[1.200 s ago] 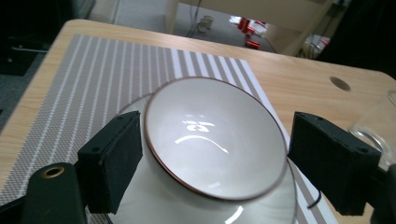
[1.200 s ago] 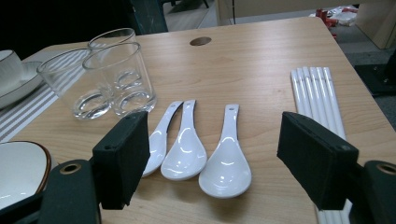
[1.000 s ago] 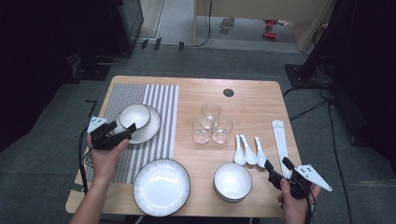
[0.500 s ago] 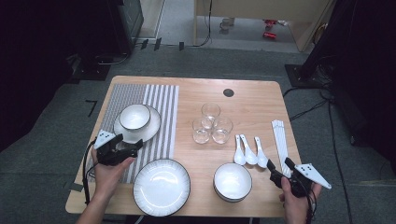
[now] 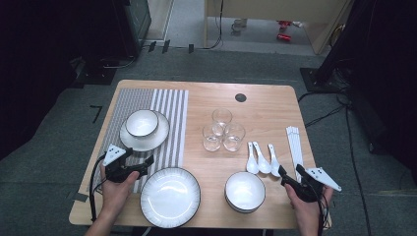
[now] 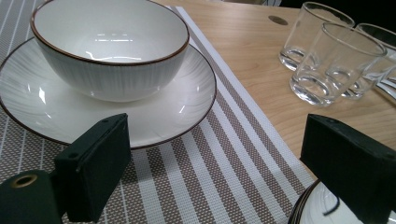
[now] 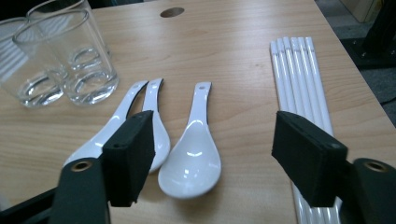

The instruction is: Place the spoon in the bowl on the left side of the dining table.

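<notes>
High view: a table-setting job is judged to be in hand. The left gripper (image 5: 147, 163) is held low over the striped placemat (image 5: 169, 105), between the bowl (image 5: 142, 122) on its saucer plate (image 5: 158, 138) and the large plate (image 5: 169, 197); its jaws have just been opening and now stand spread, nothing between them. The right gripper (image 5: 290, 174) lies beyond the bowl stack (image 5: 244, 191), near the spoons; its jaws have just been closing a little but are still parted and empty.

Right gripper view: the nearest spoon (image 7: 192, 154) is framed between the jaws, bowl end toward the camera, handle pointing away. Two further spoons (image 7: 135, 114) lie just beside it on the glasses' side; the white chopsticks (image 7: 299, 74) lie on its other side, apart from it.

Step judged: approach to a spoon, pick not yet made. The next move is thought to call for a lowering over the spoon and a closing across its narrow handle or neck, with the neighbouring spoon kept clear of the near jaw.

Left gripper view: the bowl (image 6: 109, 46) is seen seated in the saucer plate (image 6: 187, 100) on the placemat (image 6: 224, 163); the large plate's rim (image 6: 303, 210) is just under the far jaw.

Obstacles noted: three glasses (image 5: 221, 130) stand clustered behind the spoons, close enough to be knocked on a lift. The close-packed spoons make a clean single pick awkward.
</notes>
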Tool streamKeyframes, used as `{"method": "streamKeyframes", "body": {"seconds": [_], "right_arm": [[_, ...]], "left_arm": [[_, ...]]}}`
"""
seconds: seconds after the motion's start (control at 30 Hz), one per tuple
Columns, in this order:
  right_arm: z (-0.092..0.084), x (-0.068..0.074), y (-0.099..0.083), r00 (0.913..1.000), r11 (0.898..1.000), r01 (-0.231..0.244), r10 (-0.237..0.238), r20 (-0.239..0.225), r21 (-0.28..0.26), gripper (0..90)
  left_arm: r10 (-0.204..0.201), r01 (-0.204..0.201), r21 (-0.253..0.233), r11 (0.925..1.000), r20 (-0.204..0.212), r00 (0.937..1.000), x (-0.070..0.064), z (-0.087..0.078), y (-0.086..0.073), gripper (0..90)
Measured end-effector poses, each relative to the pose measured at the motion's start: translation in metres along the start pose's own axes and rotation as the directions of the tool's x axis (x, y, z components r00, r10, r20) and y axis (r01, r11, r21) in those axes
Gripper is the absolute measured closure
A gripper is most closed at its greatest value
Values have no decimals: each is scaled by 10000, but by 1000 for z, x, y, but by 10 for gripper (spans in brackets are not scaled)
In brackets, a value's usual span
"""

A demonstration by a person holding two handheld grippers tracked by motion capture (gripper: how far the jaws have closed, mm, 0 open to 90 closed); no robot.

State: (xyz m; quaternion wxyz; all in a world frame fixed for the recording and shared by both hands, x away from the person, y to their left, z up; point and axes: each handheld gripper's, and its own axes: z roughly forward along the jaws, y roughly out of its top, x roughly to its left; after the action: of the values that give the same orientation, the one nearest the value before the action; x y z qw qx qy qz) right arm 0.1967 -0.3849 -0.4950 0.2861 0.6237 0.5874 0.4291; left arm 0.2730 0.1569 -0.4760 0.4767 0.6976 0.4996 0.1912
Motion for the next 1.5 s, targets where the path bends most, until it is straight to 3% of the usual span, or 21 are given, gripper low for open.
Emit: {"method": "streamKeyframes", "body": {"seconds": [0.13,0.23,0.43,0.5,0.8,1.03,1.3,1.5], "right_arm": [[8,2,10,9986,9987,-374,360,389,359,401],[20,-1,19,9992,9970,-350,335,228,684,477],[40,-11,13,9931,9895,-1153,1169,-131,869,560],[46,-9,9,9937,9873,-1096,1113,-92,1147,563],[60,-1,7,9940,9859,-992,1045,-329,1345,534],[68,0,5,9972,9840,-743,753,1,1617,534],[66,-6,4,9962,9831,-839,791,355,1628,560],[60,-9,3,9942,9791,-1072,1069,109,1730,513]], "left_arm": [[2,-1,50,10000,-55,10000,2,1,0,85],[-22,23,83,10000,-107,9999,4,1,-1,85],[10,-9,76,10000,-134,9999,4,3,0,86],[144,-142,172,9998,-132,9998,3,5,-1,86],[387,-383,338,9987,-120,9992,-2,8,-4,86],[431,-424,454,9981,-138,9990,-2,10,-5,86],[391,-383,472,9982,-163,9991,0,10,-5,86],[397,-388,492,9980,-179,9991,1,10,-5,87]]}}
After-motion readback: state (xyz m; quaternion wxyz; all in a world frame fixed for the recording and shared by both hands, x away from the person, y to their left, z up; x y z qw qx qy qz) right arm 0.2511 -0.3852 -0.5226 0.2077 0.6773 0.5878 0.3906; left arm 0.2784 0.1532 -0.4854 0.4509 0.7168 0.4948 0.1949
